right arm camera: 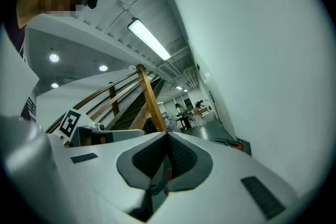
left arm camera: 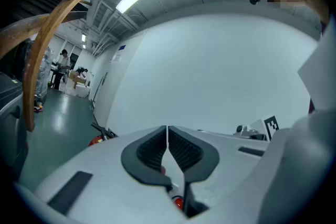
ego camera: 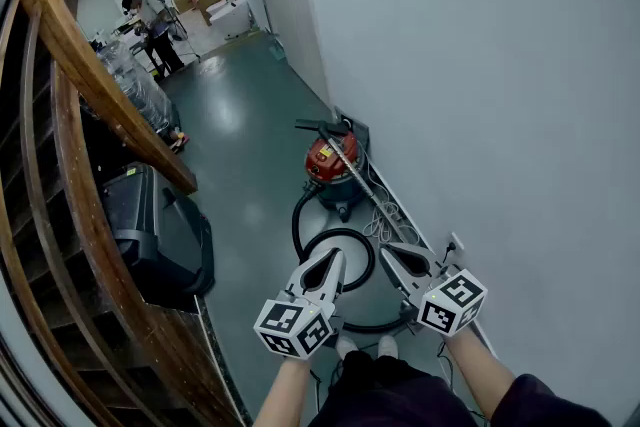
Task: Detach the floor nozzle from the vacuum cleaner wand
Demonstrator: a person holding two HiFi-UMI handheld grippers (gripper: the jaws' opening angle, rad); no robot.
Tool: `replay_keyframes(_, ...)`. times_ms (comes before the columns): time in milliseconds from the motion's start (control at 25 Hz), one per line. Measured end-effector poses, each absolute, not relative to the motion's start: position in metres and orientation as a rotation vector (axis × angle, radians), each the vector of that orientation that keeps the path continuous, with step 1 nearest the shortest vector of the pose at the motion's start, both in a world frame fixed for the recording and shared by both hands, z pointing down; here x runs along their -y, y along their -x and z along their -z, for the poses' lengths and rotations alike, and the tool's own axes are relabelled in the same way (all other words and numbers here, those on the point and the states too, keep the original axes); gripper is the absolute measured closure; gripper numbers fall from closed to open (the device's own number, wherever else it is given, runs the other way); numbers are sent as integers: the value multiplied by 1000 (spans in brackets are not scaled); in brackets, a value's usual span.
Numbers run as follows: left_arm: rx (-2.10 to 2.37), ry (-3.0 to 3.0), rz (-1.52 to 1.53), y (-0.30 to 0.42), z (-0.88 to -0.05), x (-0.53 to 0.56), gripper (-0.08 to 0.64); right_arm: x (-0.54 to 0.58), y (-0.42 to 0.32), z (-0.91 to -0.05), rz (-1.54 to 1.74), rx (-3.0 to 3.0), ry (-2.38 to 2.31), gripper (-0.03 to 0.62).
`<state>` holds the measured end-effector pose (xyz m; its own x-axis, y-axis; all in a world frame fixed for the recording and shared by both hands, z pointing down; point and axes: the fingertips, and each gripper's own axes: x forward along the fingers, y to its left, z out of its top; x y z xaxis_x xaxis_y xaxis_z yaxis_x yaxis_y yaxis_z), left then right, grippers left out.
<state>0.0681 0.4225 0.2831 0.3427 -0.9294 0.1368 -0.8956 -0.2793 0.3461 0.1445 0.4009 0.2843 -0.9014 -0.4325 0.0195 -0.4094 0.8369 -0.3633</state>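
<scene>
Ahead, with the left claw (ego camera: 335,256) and right claw (ego camera: 385,251) both shut on nothing, the wand (ego camera: 366,187) runs lengthwise away from the right claw, which is nearer, past the red canister (ego camera: 330,161) to what looks like the floor nozzle (ego camera: 322,126) just beyond the canister.

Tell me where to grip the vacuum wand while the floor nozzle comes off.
Grip the wand on its bare metal tube just short of the floor nozzle, jaws across it. Approach probably from above on the open-floor side: it slants past the red canister along the foot of the wall, which blocks the other side. The left gripper and right gripper, both shut, must open first.
</scene>
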Motion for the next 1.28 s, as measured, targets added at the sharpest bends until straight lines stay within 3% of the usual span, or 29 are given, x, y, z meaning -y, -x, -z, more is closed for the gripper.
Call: replay_keyframes(1280, 1491, -2219, 127, 12, -320, -376, 554, -340, -98, -308, 631, -2899, 901, 575)
